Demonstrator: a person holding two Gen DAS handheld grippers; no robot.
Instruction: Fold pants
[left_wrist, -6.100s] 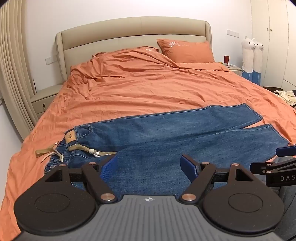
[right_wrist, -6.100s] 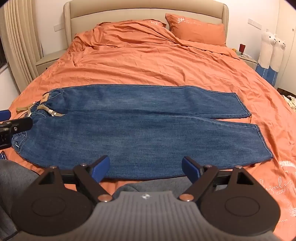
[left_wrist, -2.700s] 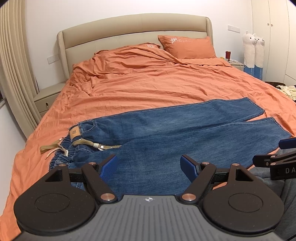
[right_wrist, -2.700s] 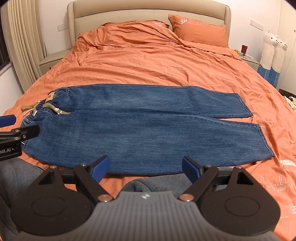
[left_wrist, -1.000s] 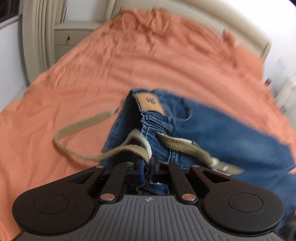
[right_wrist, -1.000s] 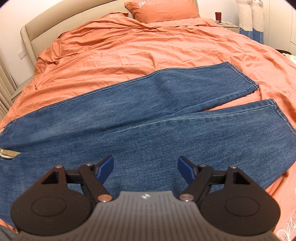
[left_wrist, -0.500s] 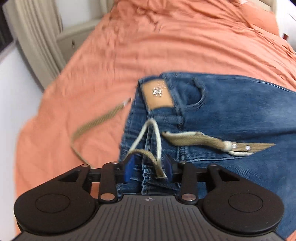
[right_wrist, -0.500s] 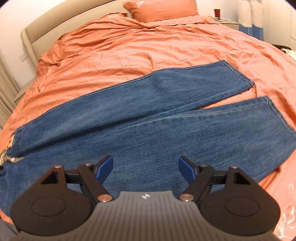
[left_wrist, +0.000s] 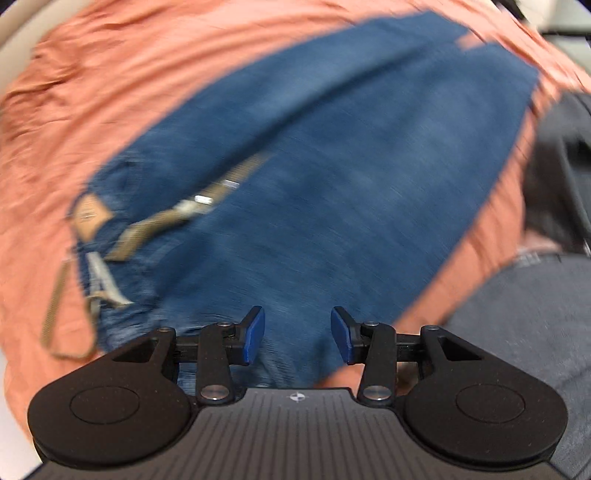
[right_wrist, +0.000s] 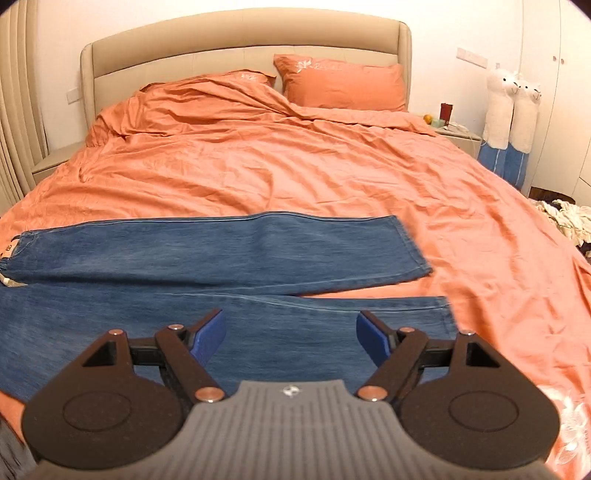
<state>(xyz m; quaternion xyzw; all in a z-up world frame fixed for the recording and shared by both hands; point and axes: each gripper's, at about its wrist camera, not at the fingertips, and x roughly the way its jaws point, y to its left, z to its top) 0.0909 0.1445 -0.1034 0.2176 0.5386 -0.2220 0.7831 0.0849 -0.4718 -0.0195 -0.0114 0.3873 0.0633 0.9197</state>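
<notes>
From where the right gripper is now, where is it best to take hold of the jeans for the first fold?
Probably the near leg's hem of the jeans. It lies flat, apart from the far leg, its corner free on the duvet. The open right gripper could come from the right side, sliding one finger under.

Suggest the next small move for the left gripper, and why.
Probably close the left gripper on the near waist edge of the jeans just below it: both grippers are open and empty, and the jeans lie flat and unfolded on the orange duvet.
</notes>
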